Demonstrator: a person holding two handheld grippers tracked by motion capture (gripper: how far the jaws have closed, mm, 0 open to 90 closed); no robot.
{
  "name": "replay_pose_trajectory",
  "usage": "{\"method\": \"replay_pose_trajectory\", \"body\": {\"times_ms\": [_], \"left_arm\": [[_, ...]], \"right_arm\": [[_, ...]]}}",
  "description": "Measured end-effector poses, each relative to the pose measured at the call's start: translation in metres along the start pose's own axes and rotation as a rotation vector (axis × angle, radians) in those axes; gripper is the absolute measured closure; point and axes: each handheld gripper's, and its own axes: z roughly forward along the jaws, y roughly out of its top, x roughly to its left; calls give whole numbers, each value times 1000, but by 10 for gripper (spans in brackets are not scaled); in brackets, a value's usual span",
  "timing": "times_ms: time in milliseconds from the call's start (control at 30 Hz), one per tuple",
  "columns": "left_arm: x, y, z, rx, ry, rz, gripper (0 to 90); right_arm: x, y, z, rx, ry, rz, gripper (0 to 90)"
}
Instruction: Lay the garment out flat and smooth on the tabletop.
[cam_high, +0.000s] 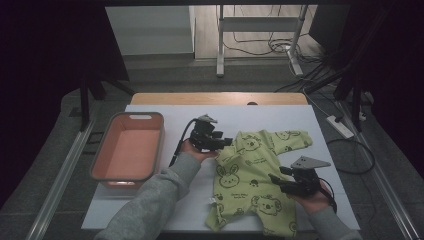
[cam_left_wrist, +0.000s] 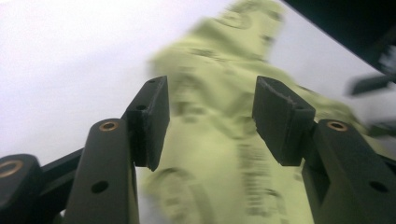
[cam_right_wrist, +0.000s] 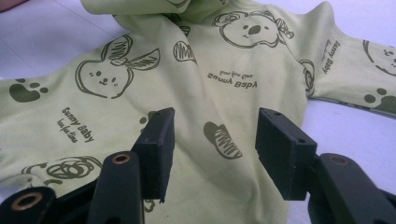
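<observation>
Over by the empty salmon-pink plastic basin (cam_high: 128, 150), the left claw (cam_high: 223, 142) gaped wide at the shoulder of the lime-green printed baby romper (cam_high: 250, 180), spread flat mid-desk (cam_high: 165, 112). Soft, light, floppy cloth: best pinched at an edge. The right claw (cam_high: 275, 179), equally wide, hovered at its right hem.
</observation>
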Motion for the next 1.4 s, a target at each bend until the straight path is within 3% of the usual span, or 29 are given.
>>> {"method": "replay_pose_trajectory", "body": {"times_ms": [100,267,333,500,567,667,767,900,1000,1400], "left_arm": [[8,-3,9,61,27,1,443],[6,-7,23,137,8,27,374],[8,-8,28,154,26,25,351],[15,-13,40,228,-40,11,310],[14,-15,43,238,-48,12,309],[13,-17,46,246,-73,13,365],[11,-19,49,257,-102,24,502],[5,-19,48,255,-67,49,678],[2,-18,46,244,-38,68,746],[7,-12,11,105,31,48,765]], "right_arm": [[0,0,0,5,-1,-5,477],[0,-1,0,3,1,0,478],[0,-1,0,1,2,0,478],[0,-1,0,1,1,-1,478],[-1,-1,0,3,-1,1,478],[-1,-1,0,6,-2,-1,478],[-1,-1,0,4,-2,-1,479],[-1,-1,-1,3,-5,2,480],[-2,-2,-1,2,-9,2,481],[-2,-3,0,7,-12,2,480]]}}
